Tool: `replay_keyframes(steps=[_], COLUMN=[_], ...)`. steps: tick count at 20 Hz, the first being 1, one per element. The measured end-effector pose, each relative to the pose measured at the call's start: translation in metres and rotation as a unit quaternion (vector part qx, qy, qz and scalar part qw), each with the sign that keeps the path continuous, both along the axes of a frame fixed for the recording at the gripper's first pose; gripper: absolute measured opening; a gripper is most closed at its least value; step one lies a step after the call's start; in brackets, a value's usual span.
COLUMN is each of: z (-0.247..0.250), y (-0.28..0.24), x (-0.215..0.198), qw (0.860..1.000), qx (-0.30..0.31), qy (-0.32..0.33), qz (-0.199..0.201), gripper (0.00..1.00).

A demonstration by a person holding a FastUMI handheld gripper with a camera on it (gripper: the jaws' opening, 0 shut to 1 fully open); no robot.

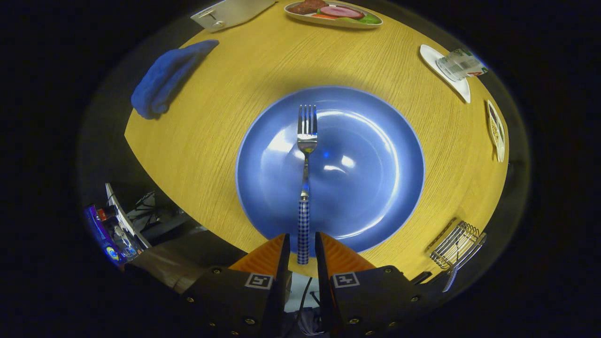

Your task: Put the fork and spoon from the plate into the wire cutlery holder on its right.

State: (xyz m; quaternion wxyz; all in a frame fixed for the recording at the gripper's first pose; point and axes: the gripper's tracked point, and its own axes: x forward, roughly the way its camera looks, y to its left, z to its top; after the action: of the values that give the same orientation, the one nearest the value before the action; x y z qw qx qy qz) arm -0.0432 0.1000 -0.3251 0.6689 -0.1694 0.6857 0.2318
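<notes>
While our tongs (303,249) hang over the near rim of the round glossy blue plate (366,155), we see their two fingers standing a narrow gap apart with the checked handle of the fork between them. Whether both fingers press on that handle we cannot tell. The metal fork with the blue-and-white checked handle (305,183) runs straight ahead from the fingers, its four tines pointing away over the middle of the plate; we cannot tell if it rests on the plate or is raised above it.

To the right of the fingers, at the edge of the round yellow wooden table (225,122), lies the silver wire cutlery holder (454,246), with a second checked handle (450,280) poking out of its near end. Nothing lies between the tongs and that holder except bare table.

Far ahead and left we see a crumpled blue cloth (164,80) and a pale flat box (230,11). Straight beyond the plate sits a white dish of food (334,13). Ahead and right there is a clear glass on a white saucer (462,65), and nearer, a small dish (496,130).

We count one fork, one blue plate, one holder, one cloth, one glass.
</notes>
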Motion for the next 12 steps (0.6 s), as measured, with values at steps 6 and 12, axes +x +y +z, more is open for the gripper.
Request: replay_keyframes(steps=[6,12], z=[-0.015,-0.022], y=[-0.001,-0.002], x=[-0.001,0.002], qw=[1.0,1.0], qx=[-0.015,-0.016], qy=[0.014,0.016], qz=[-0.003,-0.003], gripper=[0.32,0.31])
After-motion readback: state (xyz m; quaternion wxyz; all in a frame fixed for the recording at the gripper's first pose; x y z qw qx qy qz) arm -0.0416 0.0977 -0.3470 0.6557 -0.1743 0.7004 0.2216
